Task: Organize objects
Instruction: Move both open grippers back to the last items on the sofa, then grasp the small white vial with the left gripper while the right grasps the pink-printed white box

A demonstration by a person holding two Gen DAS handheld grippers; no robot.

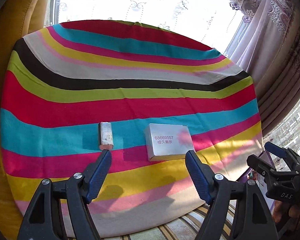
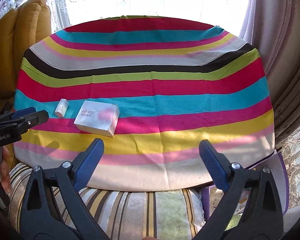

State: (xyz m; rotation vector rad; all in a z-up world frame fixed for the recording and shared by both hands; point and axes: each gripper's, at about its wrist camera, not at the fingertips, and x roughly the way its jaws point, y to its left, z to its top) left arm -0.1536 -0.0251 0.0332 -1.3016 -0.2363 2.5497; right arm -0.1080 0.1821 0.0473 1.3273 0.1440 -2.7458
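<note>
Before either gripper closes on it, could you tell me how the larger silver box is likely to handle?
The silver box lies flat on its broad face on the cloth, so it should not roll or tip. It looks like thin card, probably light and crushable under a hard squeeze. Its glossy skin may slip between the left gripper pads.

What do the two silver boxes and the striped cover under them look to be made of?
The larger silver box looks like cardboard with a metallic, slightly glossy print; sharp folded edges and printed digits suggest this. The small silver box seems the same foil-look carton, though it is too small to be sure. The striped cover looks like matte woven cotton-type fabric, with soft creases and no shine.
</note>
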